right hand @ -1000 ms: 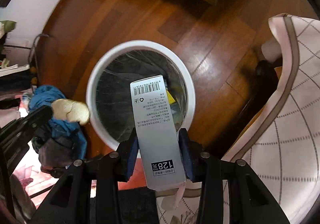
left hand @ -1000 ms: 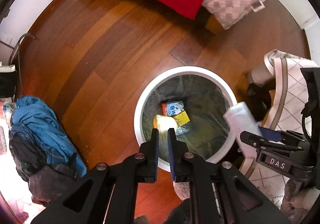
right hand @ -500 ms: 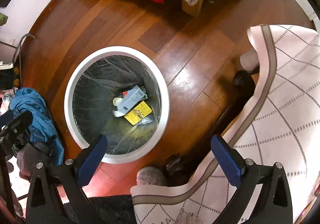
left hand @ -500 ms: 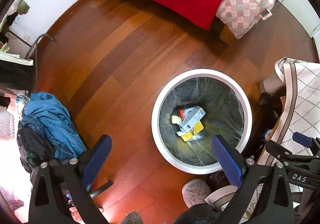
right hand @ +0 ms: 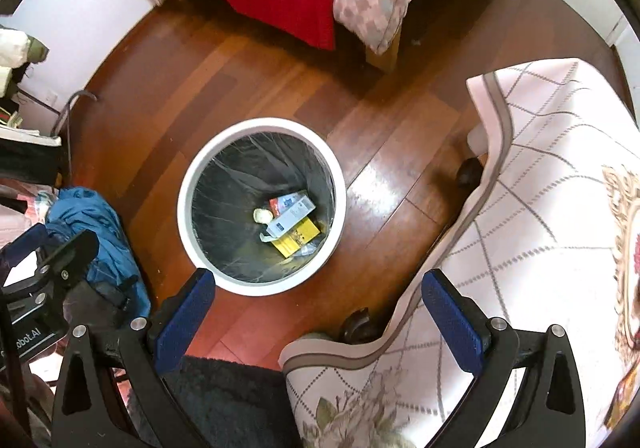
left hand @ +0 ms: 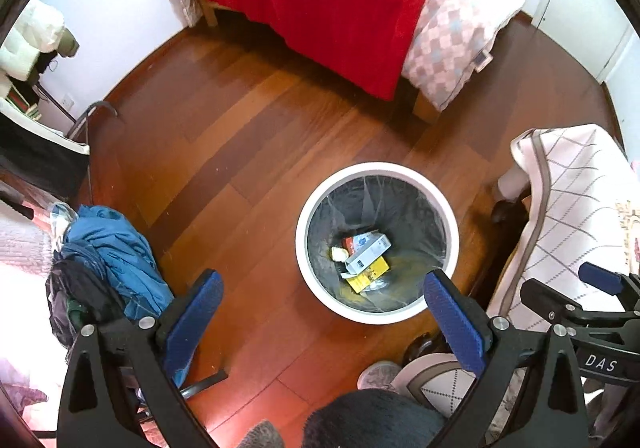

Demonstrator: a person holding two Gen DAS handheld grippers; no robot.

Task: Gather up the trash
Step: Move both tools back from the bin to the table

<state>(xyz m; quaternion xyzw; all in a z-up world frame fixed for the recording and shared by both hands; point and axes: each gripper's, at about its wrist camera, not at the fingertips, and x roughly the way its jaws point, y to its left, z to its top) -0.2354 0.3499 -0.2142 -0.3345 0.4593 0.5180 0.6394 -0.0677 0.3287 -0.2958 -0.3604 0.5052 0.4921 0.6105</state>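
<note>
A round white trash bin (left hand: 304, 216) with a dark liner stands on the wooden floor; it also shows in the right wrist view (right hand: 188, 176). At its bottom lie a grey-white box (left hand: 368, 253) (right hand: 291, 214), a yellow box (left hand: 367, 274) (right hand: 297, 241), a red carton (left hand: 351, 242) and a pale crumpled wad (left hand: 338, 253) (right hand: 262, 215). My left gripper (left hand: 322, 288) is wide open and empty, high above the bin's near side. My right gripper (right hand: 318, 288) is wide open and empty, above the bin's near right edge.
A bed with a red blanket (left hand: 320, 8) and a checked quilt (left hand: 448, 44) stands at the back. A blue clothes pile (left hand: 108, 252) lies left of the bin. A patterned cloth-covered seat (right hand: 540, 228) sits to the right. A dark rug (right hand: 228, 400) lies below.
One second ago the right gripper held the grey-white box and the left held the pale wad over the bin. Both opened, the items dropped in, and both grippers rose.
</note>
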